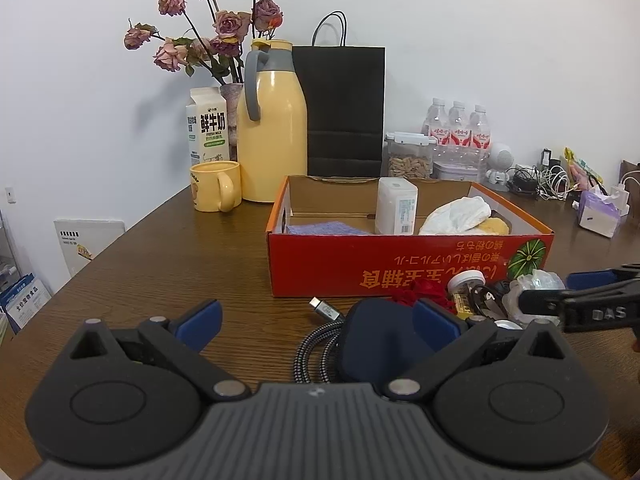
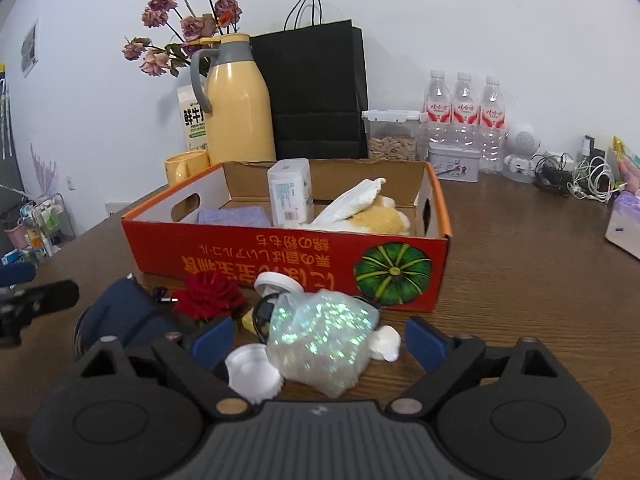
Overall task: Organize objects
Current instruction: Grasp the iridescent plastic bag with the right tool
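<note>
Red box [image 2: 280, 256] holds some items, yet with both grippers' jaws spread empty, your clutter pile [image 2: 320, 340] remains outside.

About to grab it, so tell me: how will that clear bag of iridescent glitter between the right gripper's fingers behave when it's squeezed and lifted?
The glitter bag looks like thin crinkled film, so it will probably deform and sag rather than hold shape. Its glossy surface may slip between the open right gripper fingers. It seems light for its bulk, so nudging it could push the white cap beside it.
</note>
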The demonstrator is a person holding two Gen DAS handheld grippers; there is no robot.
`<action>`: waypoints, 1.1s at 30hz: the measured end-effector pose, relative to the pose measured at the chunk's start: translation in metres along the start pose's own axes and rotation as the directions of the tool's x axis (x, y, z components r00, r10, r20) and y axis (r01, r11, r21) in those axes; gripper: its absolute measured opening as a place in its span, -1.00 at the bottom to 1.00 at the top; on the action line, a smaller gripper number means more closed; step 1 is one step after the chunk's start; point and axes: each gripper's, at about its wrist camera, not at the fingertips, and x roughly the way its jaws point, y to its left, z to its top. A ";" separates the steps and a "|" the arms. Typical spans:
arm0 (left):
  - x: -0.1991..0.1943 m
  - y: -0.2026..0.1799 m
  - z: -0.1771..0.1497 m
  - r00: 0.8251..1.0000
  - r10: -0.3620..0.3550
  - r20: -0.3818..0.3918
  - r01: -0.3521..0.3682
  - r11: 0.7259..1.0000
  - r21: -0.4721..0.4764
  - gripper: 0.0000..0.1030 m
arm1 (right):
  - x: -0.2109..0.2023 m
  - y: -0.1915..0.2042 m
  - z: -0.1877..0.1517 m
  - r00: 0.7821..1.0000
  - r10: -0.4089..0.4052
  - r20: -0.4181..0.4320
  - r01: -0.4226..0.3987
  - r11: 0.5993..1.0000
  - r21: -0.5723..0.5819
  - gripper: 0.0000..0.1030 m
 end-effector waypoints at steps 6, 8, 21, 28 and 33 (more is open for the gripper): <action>0.002 0.000 0.000 1.000 0.003 -0.007 -0.003 1.000 -0.003 1.00 | 0.014 0.001 -0.001 0.999 0.014 -0.044 -0.013 1.000 0.026 -0.04; 0.003 0.000 0.000 1.000 0.001 -0.009 -0.001 1.000 -0.003 1.00 | 0.012 -0.001 -0.002 0.999 0.016 -0.036 -0.015 0.999 0.033 -0.13; -0.001 -0.004 0.001 1.000 0.002 -0.003 -0.002 1.000 0.005 1.00 | -0.006 -0.002 0.000 0.999 0.028 0.030 -0.028 0.999 0.025 -0.36; -0.002 -0.009 0.001 1.000 -0.001 -0.005 0.001 1.000 0.010 1.00 | -0.023 -0.005 0.000 0.998 0.026 0.064 -0.027 1.000 0.009 -0.36; -0.002 -0.009 0.000 1.000 0.006 -0.005 -0.006 1.000 0.009 1.00 | -0.035 -0.012 -0.002 0.996 0.016 0.083 -0.017 1.000 0.005 -0.36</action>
